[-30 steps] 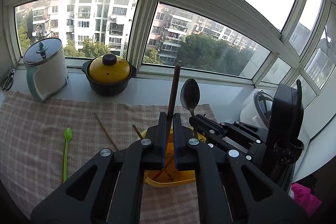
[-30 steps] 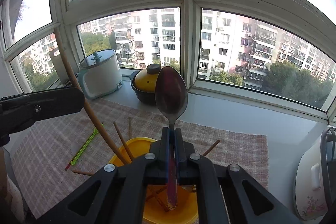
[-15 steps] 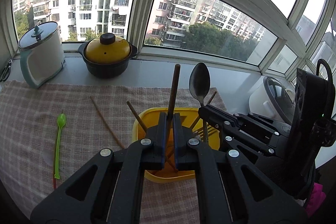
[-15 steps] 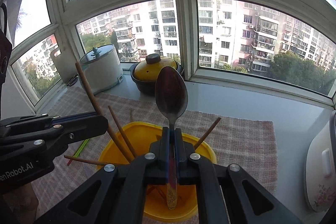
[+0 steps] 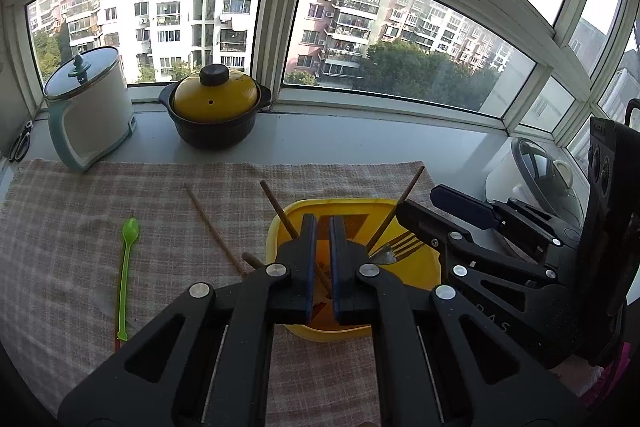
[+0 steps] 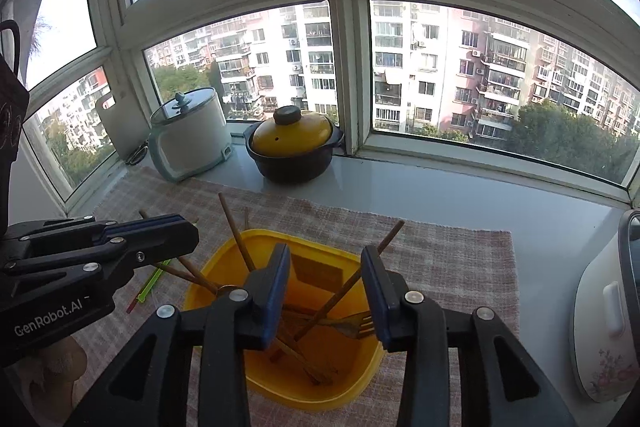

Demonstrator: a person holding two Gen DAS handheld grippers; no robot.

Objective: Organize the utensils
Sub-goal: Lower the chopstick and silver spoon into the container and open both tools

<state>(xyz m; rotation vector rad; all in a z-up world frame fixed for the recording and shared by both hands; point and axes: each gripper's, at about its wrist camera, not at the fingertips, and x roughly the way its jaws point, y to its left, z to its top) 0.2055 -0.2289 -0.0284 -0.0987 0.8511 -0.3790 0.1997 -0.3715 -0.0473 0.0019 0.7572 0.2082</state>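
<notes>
My right tool has just been opening, nothing between its jaws, over the yellow bin holding the utensils — left tool pressed together, empty; next, the green spoon on the surface.

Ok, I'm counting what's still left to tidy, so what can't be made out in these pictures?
- Left wrist view: the left tongs cover the middle of the yellow bin, so the utensils inside can't be counted.
- Left wrist view: whether anything sits in the tongs' narrow gap is unclear.
- Left wrist view: the scissors are small, at the left edge.
- Right wrist view: the green spoon is mostly behind the left tongs.
</notes>
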